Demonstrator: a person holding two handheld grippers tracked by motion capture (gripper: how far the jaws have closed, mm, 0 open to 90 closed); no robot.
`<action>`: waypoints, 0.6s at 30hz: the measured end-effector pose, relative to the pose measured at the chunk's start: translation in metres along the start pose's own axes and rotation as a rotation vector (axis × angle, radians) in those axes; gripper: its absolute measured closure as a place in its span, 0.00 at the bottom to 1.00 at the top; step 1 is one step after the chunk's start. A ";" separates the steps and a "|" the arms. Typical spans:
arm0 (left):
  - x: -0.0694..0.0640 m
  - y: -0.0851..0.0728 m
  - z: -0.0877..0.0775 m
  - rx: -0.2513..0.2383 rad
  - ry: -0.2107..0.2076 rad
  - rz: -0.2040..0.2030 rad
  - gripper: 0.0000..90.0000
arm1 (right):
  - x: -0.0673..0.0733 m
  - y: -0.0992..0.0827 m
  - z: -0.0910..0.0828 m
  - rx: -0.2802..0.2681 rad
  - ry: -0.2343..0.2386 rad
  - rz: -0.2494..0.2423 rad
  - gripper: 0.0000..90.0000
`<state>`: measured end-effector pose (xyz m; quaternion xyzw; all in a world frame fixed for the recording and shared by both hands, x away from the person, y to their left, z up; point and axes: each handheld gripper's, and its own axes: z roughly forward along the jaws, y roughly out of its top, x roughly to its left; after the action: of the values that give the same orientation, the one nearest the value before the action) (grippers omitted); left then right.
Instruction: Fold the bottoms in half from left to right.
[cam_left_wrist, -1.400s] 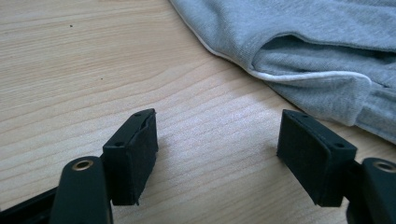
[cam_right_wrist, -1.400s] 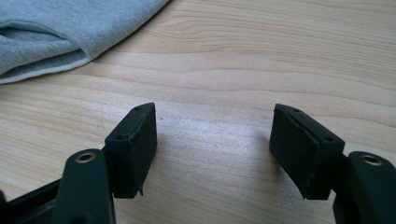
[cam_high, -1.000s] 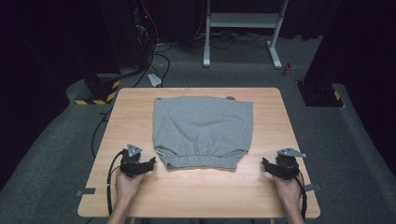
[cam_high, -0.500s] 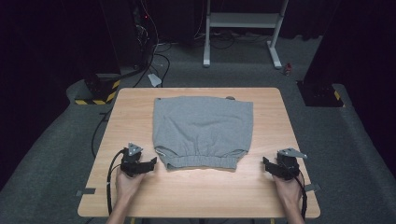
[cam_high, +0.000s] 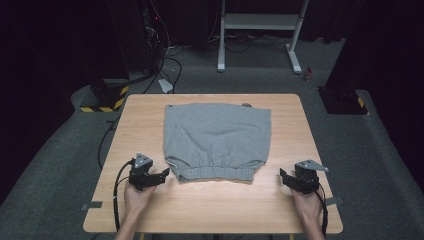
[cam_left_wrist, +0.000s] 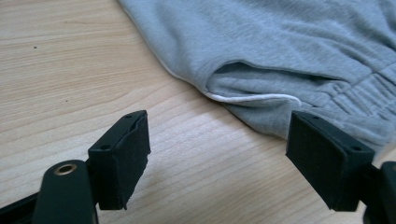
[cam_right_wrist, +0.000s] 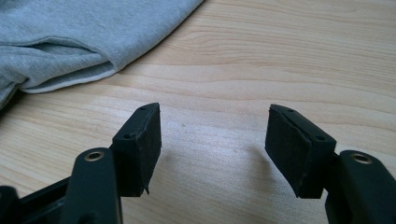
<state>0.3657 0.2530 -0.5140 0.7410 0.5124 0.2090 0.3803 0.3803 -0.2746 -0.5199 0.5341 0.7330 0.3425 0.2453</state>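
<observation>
Surroundings: a white frame (cam_high: 260, 30) and cables (cam_high: 165, 65) on the floor beyond the far edge of the table (cam_high: 150, 215); nothing lies between grippers and cloth.
Left gripper (cam_high: 162, 176): low over the near edge, jaws apart, empty, beside the garment's near left corner.
Right gripper (cam_high: 284, 177): near the near right corner, jaws just closing slightly, still wide, empty.
Grey garment (cam_high: 217, 137): flat, centre table, elastic hem toward the near edge, white trim at its corner (cam_left_wrist: 252, 98).

Right gripper (cam_high: 285, 178) fingers (cam_right_wrist: 140, 144) just eased slightly inward, nothing between them, bare table (cam_right_wrist: 289, 60) beneath.
</observation>
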 end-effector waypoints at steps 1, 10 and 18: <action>-0.001 0.000 -0.001 -0.002 -0.009 -0.005 0.24 | 0.001 0.000 0.000 -0.002 0.002 -0.001 0.39; -0.007 0.001 0.000 -0.007 -0.083 -0.006 0.29 | 0.006 0.001 0.001 -0.001 0.043 0.003 0.39; -0.013 0.009 -0.003 -0.009 -0.073 0.003 0.31 | 0.013 0.007 0.000 -0.018 0.072 -0.004 0.43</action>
<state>0.3640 0.2406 -0.5046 0.7472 0.4962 0.1845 0.4018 0.3803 -0.2606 -0.5141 0.5177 0.7393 0.3676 0.2242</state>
